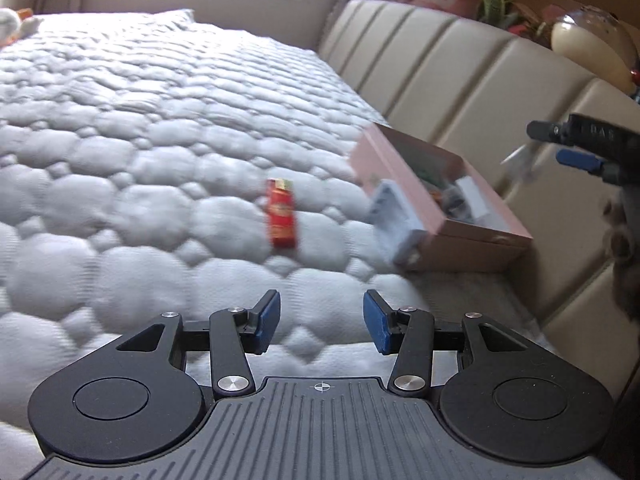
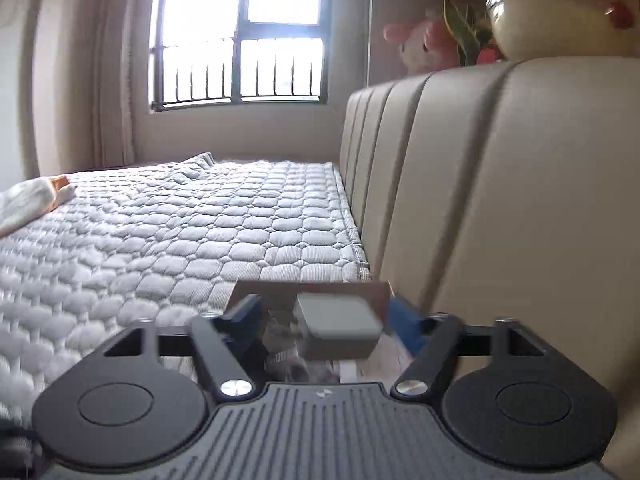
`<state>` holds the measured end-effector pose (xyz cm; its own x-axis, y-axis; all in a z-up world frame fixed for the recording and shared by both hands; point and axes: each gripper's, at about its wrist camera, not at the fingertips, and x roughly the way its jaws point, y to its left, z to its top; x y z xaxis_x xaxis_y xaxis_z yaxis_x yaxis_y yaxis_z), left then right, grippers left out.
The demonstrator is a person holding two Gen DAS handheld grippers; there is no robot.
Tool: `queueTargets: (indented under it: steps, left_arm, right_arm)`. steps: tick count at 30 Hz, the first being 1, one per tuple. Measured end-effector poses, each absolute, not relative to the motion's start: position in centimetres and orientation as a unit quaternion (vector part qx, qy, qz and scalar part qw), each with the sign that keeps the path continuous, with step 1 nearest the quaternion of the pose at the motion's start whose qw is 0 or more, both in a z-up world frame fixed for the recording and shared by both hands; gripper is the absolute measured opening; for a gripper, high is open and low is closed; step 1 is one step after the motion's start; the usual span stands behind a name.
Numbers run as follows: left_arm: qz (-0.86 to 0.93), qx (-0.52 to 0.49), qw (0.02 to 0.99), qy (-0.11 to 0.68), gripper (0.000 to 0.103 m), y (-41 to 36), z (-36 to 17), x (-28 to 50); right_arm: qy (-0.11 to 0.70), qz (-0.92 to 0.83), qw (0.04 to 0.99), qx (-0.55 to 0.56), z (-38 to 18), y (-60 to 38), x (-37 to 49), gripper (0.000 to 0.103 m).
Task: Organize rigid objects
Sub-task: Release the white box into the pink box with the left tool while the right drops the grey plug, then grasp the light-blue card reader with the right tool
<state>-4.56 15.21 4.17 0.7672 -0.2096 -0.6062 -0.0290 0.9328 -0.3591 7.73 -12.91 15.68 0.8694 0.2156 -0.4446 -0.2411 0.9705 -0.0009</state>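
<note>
Blue-padded fingers [image 1: 267, 322] of the left claw [image 1: 322, 322] stand spread and empty, low over the quilted bed [image 1: 120, 160]. Its likely target, the red lighter [image 1: 282, 218], lies just ahead, left of the pink box [image 1: 486, 228]; straddle its narrow sides squarely before closing. Only the right view shows a grey block [image 2: 340, 330] between the right claw [image 2: 326, 328]'s spread pads, seemingly untouched; blur hides contact.

Daylight is pouring through a barred window [image 2: 240, 36] onto a grey quilted mattress [image 1: 140, 140]. A beige padded headboard [image 2: 500, 200] is running along its side, beside pale curtains [image 2: 80, 72].
</note>
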Motion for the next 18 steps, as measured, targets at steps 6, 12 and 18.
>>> queueTargets:
  steps: [6, 12, 18]
  left_arm:
    - [-0.022, -0.195, 0.923, 0.330, 0.050, 18.0, 3.5, -4.8]
    - [-0.029, -0.221, 0.919, 0.327, 0.050, 18.7, 2.7, -5.3]
    - [-0.027, -0.236, 0.918, 0.316, 0.050, 20.2, 2.8, -7.1]
  right_arm:
    - [0.235, 0.150, 0.957, -0.084, 12.8, -10.0, 5.8, 0.073]
    - [0.287, 0.187, 0.930, -0.134, 6.3, -5.2, 1.6, 0.054]
    - [0.309, 0.176, 0.922, -0.156, 3.9, -1.5, 3.0, 0.052]
